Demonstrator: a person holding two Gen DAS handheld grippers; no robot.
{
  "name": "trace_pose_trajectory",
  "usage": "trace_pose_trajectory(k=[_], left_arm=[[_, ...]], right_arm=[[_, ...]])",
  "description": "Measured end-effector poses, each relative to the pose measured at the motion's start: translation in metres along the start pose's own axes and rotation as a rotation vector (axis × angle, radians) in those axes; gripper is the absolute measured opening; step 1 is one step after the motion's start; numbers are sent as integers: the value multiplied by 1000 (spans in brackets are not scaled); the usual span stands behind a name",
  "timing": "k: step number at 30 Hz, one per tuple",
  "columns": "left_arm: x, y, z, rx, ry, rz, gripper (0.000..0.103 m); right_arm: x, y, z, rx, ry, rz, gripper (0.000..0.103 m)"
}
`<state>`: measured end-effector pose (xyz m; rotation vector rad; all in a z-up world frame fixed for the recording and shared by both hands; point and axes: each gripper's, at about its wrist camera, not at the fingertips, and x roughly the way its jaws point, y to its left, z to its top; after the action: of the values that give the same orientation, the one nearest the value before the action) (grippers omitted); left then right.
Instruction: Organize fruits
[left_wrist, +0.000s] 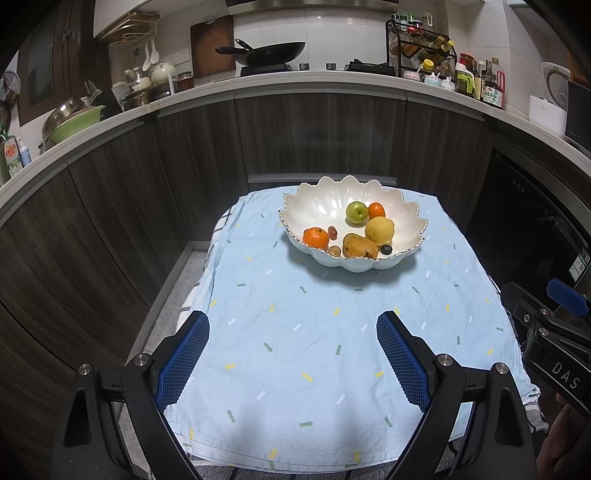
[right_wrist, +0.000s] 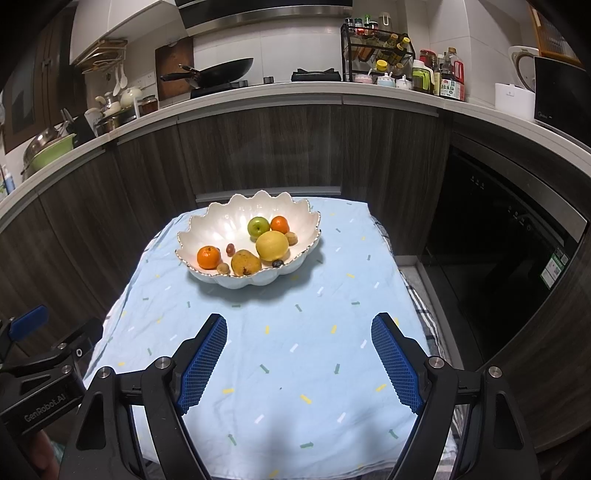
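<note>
A white scalloped bowl stands at the far end of a table under a light blue cloth. In it lie a green apple, two oranges, a yellow lemon, a mango and a few small fruits. My left gripper hovers open over the near cloth, nothing between its blue pads. My right gripper is likewise open and empty. Each gripper's body shows at the edge of the other's view.
Dark wood cabinets and a kitchen counter curve behind the table, carrying a wok, a spice rack, bottles and dishes. A dark appliance door stands to the right. Floor shows at the table's left.
</note>
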<state>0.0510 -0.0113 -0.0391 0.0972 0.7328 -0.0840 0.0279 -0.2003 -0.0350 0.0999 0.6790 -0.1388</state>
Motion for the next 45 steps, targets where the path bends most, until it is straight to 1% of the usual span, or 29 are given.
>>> trace_pose_trajectory(k=[18,45], left_arm=[[0,2,4,3,1,5,93],[3,3,2,-1,10,5,93]], right_arm=[[-1,2,0,3,0,1,81],[-1,3,-1,5,3,1,81]])
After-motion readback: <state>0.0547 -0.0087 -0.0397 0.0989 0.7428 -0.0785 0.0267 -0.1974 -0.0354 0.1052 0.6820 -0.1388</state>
